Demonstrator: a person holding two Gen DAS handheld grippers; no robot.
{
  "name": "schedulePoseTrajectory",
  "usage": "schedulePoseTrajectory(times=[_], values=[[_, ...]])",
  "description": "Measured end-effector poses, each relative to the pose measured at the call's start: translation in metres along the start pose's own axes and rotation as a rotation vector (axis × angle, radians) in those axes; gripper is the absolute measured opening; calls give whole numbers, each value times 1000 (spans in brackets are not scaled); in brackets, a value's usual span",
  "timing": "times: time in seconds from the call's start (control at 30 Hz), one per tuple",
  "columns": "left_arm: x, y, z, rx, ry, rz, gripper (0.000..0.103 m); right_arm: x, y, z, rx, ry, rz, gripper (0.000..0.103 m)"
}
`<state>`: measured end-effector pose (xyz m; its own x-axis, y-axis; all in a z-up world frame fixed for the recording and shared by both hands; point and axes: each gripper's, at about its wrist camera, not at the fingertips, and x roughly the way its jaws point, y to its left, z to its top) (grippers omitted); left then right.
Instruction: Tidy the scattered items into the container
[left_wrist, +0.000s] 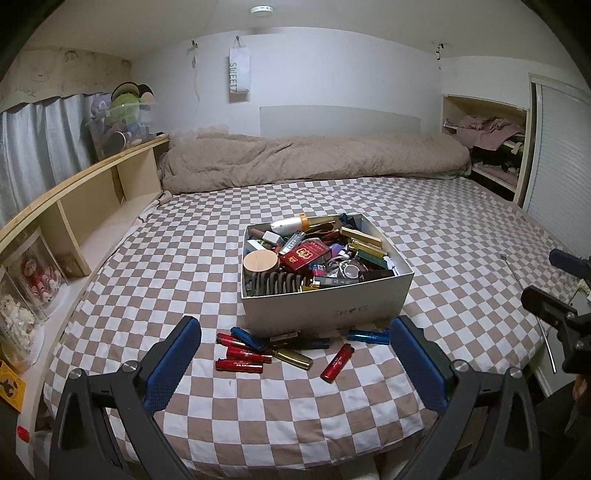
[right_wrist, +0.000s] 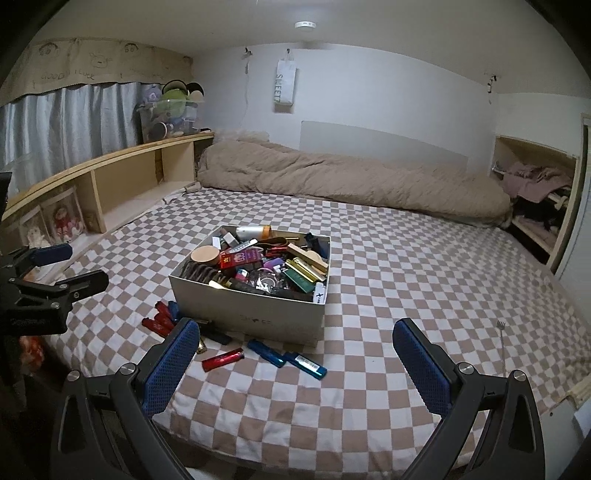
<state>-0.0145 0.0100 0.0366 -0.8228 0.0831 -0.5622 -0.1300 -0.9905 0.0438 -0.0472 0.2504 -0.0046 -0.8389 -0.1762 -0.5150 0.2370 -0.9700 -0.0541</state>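
Observation:
A white box (left_wrist: 325, 308) (right_wrist: 258, 312) full of small items stands on the checkered bed. Several lighters lie scattered in front of it: red ones (left_wrist: 240, 360) (right_wrist: 222, 360), blue ones (left_wrist: 368, 336) (right_wrist: 306, 365), a gold one (left_wrist: 291, 358) and a dark one (left_wrist: 310, 344). My left gripper (left_wrist: 295, 365) is open and empty, above the bed's front edge, with the lighters between its fingers in view. My right gripper (right_wrist: 295, 363) is open and empty, to the right of the left one, also short of the lighters.
A rolled beige duvet (left_wrist: 314, 158) lies along the far wall. A wooden shelf (left_wrist: 74, 206) with display cases runs along the left. A metal back scratcher (right_wrist: 502, 343) lies on the bed at the right. An open closet (left_wrist: 487, 147) is far right.

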Motion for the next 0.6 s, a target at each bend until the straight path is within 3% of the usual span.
schedulePoseTrajectory(times=[0.6], values=[[-1,2,-6,-8,-1,0,103,6,-5,-4,10,35,-11,103]])
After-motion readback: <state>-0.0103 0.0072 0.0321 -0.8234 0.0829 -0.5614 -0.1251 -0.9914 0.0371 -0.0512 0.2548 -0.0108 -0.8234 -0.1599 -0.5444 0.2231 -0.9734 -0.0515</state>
